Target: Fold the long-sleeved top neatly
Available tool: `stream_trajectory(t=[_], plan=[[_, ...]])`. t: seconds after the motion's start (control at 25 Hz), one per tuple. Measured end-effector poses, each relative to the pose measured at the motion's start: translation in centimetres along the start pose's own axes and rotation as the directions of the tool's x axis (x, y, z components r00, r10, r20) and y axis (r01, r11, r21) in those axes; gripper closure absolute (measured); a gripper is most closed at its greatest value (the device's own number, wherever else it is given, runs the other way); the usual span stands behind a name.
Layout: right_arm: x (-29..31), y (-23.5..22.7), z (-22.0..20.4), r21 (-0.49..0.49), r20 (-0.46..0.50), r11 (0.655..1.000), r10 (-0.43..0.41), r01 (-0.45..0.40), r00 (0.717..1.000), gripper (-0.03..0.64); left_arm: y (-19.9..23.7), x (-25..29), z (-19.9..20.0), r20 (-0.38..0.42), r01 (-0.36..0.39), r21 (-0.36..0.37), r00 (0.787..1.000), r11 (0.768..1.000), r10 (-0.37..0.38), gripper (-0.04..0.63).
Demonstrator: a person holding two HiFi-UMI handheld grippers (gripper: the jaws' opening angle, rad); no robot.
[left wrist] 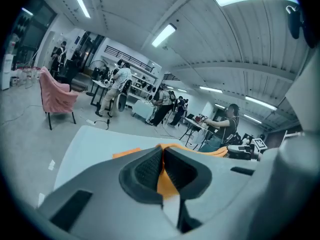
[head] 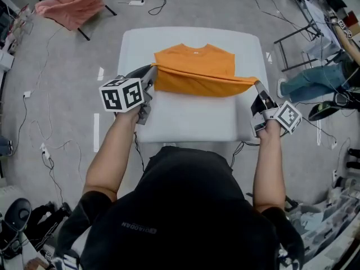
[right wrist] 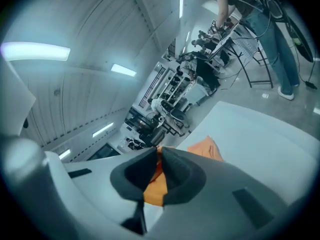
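The left gripper (head: 152,70) and right gripper (head: 258,85) are each clenched on the orange top (head: 194,65), holding its near edge above the bench (head: 191,120). Uneven carrying would probably skew the fold, and a thin pinch might slip.

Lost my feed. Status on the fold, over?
Left gripper shut on orange top; right gripper likewise. Near edge held taut above white table. Nothing blocking.

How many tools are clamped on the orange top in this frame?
2. The left tool pinches the raised edge of the orange top at its left end. The right tool pinches the same edge at its right end.
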State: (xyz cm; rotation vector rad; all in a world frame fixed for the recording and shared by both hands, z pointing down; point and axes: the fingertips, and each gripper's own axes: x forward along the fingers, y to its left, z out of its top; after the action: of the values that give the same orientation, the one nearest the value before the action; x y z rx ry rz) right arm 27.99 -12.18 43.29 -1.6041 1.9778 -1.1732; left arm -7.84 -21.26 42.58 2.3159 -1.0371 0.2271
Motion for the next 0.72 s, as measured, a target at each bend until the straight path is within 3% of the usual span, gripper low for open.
stream_trajectory(t=[0.32,0.52,0.72], plan=[[7.7,-0.8,2.7,0.046,0.040,0.998,-0.052,0.050,0.998,0.583,4.5,5.6,1.6,-0.072,-0.024,0.035,0.997,0.999,0.026,0.580],[13.4,-2.5,4.7,0.034,-0.024,0.997,-0.062,0.063,0.998,0.581,6.9,9.5,1.9,-0.113,-0.103,0.027,0.988,0.994,0.106,0.580],[18.8,-5.5,4.1,0.010,-0.128,0.994,-0.106,0.108,0.986,0.581,10.7,13.1,0.1,-0.199,-0.210,0.039,0.956,0.977,0.214,0.580]])
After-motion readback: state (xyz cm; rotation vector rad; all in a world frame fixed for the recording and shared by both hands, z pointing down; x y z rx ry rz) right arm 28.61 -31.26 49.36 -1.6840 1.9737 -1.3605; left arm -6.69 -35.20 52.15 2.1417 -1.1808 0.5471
